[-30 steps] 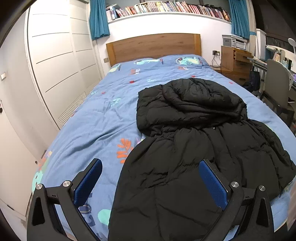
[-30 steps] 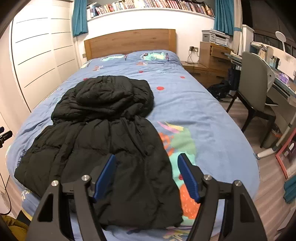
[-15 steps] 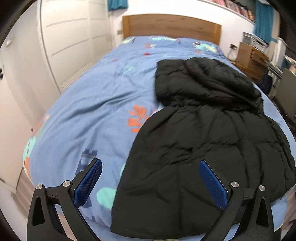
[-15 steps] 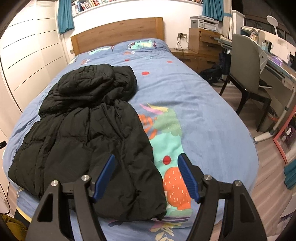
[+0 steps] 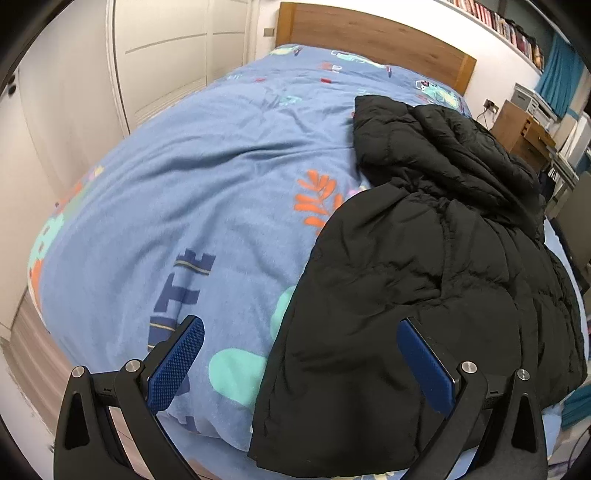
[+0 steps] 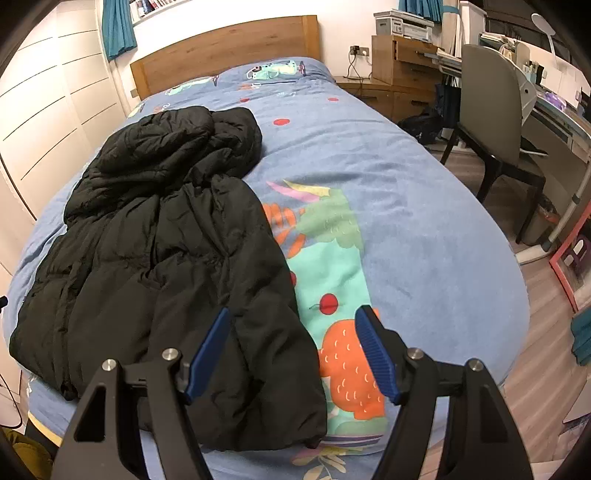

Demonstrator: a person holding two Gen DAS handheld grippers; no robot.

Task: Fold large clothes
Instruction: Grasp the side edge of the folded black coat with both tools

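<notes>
Jacket: a black quilted puffer jacket [image 5: 424,258] [image 6: 166,258] lies spread on the bed, hood end toward the headboard, hem at the foot edge nearest the cameras.
Bed: a bed under a blue printed cover [image 5: 203,184] [image 6: 406,206] with orange, teal and red cartoon patterns; its wooden headboard [image 5: 369,33] [image 6: 225,48] stands at the far end from the jacket's hem.
Left gripper: the left gripper [image 5: 299,345], black with blue ribbed pads, has its jaws spread wide with nothing clamped. It hangs above the jacket's hem; one finger shows over the bare cover just beside the jacket's edge, the other over the black fabric. Whether either pad touches the cloth I cannot tell.
Right gripper: the right gripper [image 6: 293,338], of the same make, is parted to a middling width and holds nothing. One finger shows over the jacket's hem corner, the other over the orange print just beside the jacket.
Jacket's far side: a grey chair [image 6: 491,122] at a desk stands beyond the bed, well apart from the jacket.
Wardrobe: white panelled doors [image 5: 166,48] stand beyond the bare cover beside the jacket.
</notes>
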